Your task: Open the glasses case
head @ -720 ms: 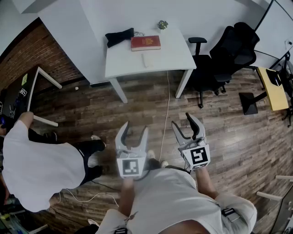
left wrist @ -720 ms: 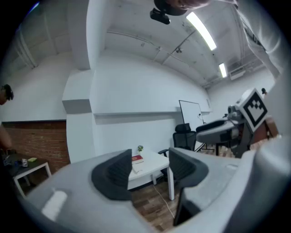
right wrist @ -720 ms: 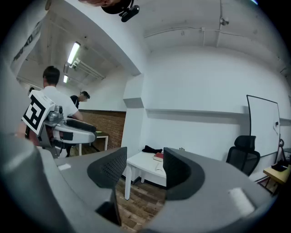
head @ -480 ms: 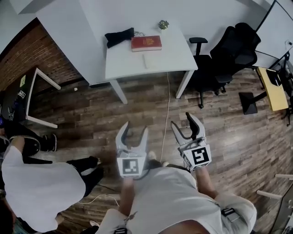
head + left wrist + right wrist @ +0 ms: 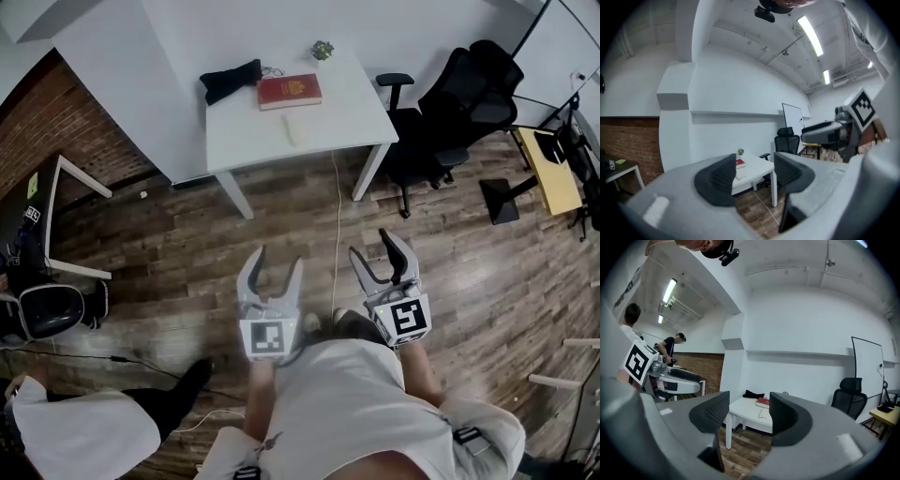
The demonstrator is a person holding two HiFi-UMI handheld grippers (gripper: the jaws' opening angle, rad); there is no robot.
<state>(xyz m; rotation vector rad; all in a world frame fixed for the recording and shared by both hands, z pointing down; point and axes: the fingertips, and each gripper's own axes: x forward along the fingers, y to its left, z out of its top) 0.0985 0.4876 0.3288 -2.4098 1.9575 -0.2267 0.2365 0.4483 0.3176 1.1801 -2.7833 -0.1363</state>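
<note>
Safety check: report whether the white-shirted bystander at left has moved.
Yes. The bystander has moved toward the bottom edge of the head view, away from the white-legged side table.

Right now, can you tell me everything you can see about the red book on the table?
The book is dark red with a faint golden mark in the middle of its cover. It is closed and looks like a hardcover. It lies flat on the white table, near the far edge by the wall. A black cloth lies to its left. A small plant stands past its right corner. A white case lies on the near side, apart from it. Nothing sits on top of the book.
</note>
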